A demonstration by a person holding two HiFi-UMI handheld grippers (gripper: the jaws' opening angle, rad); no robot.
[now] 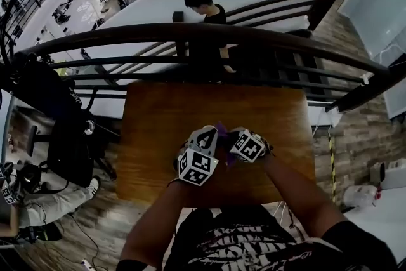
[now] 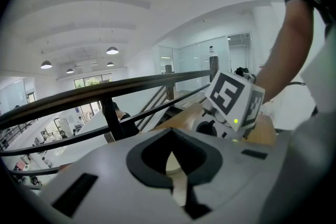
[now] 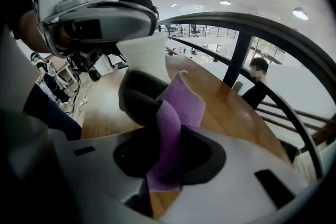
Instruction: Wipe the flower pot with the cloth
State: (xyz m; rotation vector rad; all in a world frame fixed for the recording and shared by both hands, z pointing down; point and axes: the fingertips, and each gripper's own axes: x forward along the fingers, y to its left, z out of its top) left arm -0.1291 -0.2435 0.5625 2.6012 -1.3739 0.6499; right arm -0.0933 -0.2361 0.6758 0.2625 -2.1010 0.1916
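1. Head view: the left forearm point(image 1: 158, 212) and the right forearm point(image 1: 298, 190) are seen rising from the lower edge and converging over the middle of the wooden table point(image 1: 152, 136). The left gripper point(image 1: 202, 150) and the right gripper point(image 1: 246, 144) are held just beside each other, marker cubes uppermost. The purple cloth point(image 1: 222, 131) shows between them.
2. Left gripper view: the left gripper is pointed slightly downward, toward the railing point(image 2: 131, 86). Its jaws are closed narrowly on a pale strip of the flower pot point(image 2: 172, 164). The right gripper's cube is seen close by at the right.
3. Right gripper view: the right gripper is tilted steeply down at the table. Its jaws are clamped on the bunched cloth, one fold standing up ahead of them. The white flower pot is seen upper left, under the left gripper and just beside the cloth. Contact between the two cannot be confirmed.
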